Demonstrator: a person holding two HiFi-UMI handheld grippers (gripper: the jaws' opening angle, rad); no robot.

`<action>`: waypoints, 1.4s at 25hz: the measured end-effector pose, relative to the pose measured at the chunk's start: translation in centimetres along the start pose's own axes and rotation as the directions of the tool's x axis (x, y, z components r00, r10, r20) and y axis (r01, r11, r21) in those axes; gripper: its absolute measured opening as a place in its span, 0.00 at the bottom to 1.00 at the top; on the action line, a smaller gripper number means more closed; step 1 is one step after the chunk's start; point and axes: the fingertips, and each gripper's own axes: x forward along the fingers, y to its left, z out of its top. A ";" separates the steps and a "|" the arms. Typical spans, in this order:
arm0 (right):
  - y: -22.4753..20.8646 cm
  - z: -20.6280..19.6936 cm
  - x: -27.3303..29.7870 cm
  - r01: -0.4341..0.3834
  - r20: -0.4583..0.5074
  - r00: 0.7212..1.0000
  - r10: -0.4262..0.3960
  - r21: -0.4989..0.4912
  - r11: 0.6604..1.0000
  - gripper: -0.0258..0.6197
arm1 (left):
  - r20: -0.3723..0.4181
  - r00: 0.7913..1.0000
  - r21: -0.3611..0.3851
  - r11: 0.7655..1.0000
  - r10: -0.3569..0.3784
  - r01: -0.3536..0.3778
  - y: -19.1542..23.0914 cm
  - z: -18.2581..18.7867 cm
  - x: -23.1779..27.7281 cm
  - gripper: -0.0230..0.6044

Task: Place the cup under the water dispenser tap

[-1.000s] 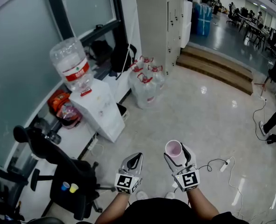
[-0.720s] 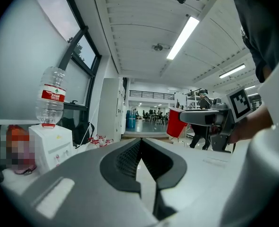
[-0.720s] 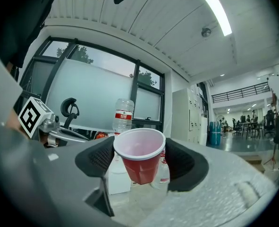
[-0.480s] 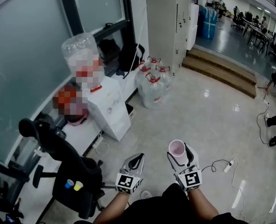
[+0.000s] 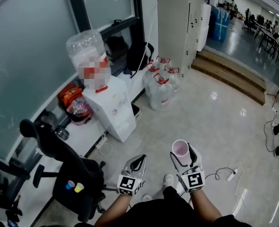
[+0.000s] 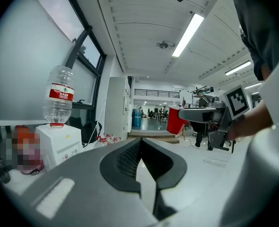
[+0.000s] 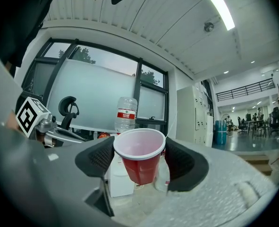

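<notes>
**Head view.** The person is standing on the floor [image 5: 210, 122], well apart from the dispenser [image 5: 113, 110]. The dispenser is sitting against the window with a bottle [image 5: 85, 48] upturned on top. The right claw [image 5: 182, 153] is gripping the cup [image 5: 180, 147], which is upright, mouth up, and looks empty. The left claw [image 5: 139, 158] is hanging just beside it, jaws together, carrying nothing. A chair [image 5: 66, 169] is standing at the left and jugs [image 5: 160, 86] are sitting beyond the dispenser. The tap is too small to make out here.

**Left gripper view.** The jaws are meeting with nothing between them. The dispenser [image 6: 59, 143] is showing far off at the left. The cup [image 6: 177, 119] is showing at the right, in the other claw.

**Right gripper view.** Both pads are pressing the cup's [image 7: 140, 160] sides just under the rim. The cup is sitting level, and the dispenser is lining up right behind it, partly hidden.

**Step.** This reads as the carry; the placing is not yet begun.

**Next.**
- Close the gap to the dispenser front.
- Bring the cup down to tap level, keeping it upright.
- Set it squarely beneath the tap before letting go.
- Keep the grip light, since the thin cup is likely to buckle.
</notes>
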 end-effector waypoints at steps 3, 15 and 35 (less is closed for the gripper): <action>-1.3 -0.5 1.6 -0.016 -0.005 1.000 0.016 0.012 1.000 0.56 | 0.009 1.000 0.004 1.000 0.018 -0.018 0.6 0.8 1.7 0.06; -5.7 -1.0 9.7 -0.131 0.012 0.991 0.131 0.015 0.991 0.56 | 0.005 0.991 0.012 0.991 0.133 -0.133 4.4 2.4 8.3 0.06; -7.3 -4.1 17.1 -0.342 0.007 0.940 0.342 0.043 0.939 0.56 | -0.059 0.926 -0.011 0.928 0.372 -0.373 8.6 1.5 10.8 0.06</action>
